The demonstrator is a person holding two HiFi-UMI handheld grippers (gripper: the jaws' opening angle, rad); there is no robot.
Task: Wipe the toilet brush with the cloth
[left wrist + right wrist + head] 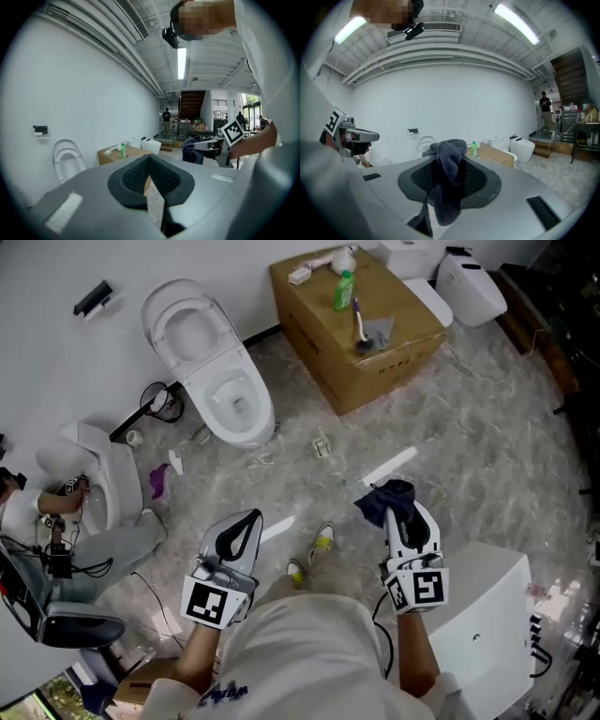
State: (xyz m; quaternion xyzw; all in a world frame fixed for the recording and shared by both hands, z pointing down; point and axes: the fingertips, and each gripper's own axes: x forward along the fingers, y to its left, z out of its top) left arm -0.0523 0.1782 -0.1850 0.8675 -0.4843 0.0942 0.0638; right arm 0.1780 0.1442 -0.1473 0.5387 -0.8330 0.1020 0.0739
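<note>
Head view: R gripper (396, 505) clamps cloth (378, 502); L gripper (249, 517) closed, empty; toilet brush (356, 320) atop box (375, 371).

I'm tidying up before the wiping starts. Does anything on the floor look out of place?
Yes. Loose litter lies on the floor: a purple scrap off to the left of the open toilet, and a white strip just ahead of the right claw, which holds the cloth.
</note>
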